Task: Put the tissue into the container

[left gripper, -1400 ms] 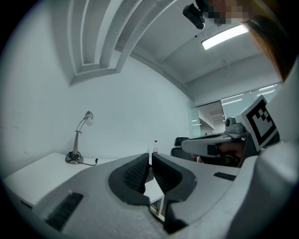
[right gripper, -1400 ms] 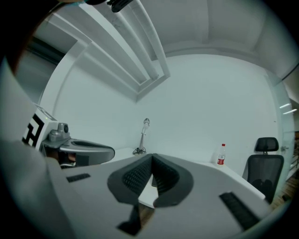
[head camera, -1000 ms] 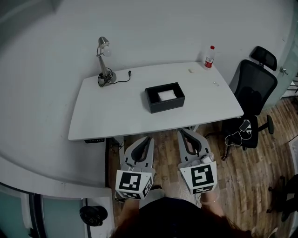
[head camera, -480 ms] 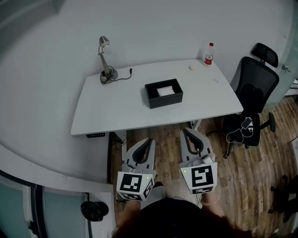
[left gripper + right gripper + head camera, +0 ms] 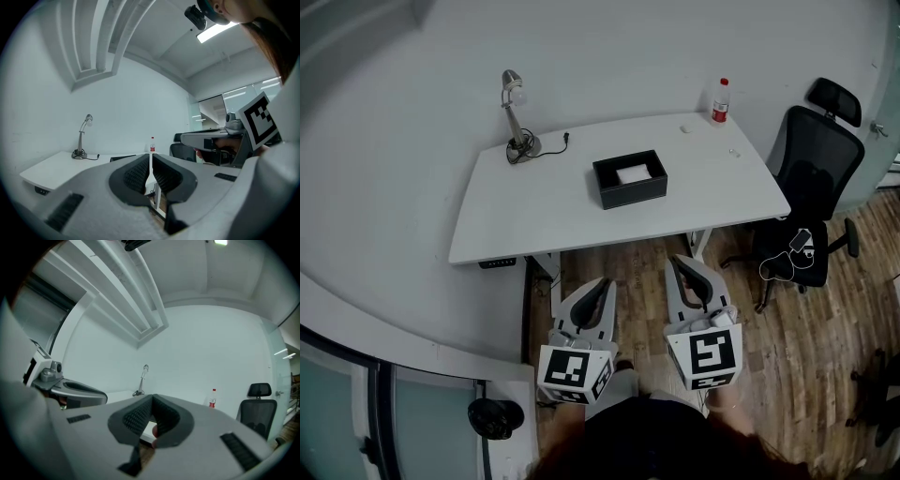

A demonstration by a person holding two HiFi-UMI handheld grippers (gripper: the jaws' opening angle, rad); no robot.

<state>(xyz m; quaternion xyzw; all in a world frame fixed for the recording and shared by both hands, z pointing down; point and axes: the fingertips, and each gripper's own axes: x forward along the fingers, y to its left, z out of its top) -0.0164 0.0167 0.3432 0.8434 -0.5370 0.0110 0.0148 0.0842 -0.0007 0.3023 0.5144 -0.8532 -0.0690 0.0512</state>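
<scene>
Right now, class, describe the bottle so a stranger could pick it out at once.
Start at the white table and go to its far right corner, by the black office chair. The bottle stands upright there, clear with a red cap and label, the only red thing on the table.

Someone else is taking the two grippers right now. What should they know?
Left gripper: shut, empty, held level over the floor, short of the table.
Right gripper: shut, empty, level beside it.
Things: the white tissue lies inside the black container in the middle of the table.
Done: the tissue looks to be in.
Left: probably nothing; just check it sits fully inside.
</scene>
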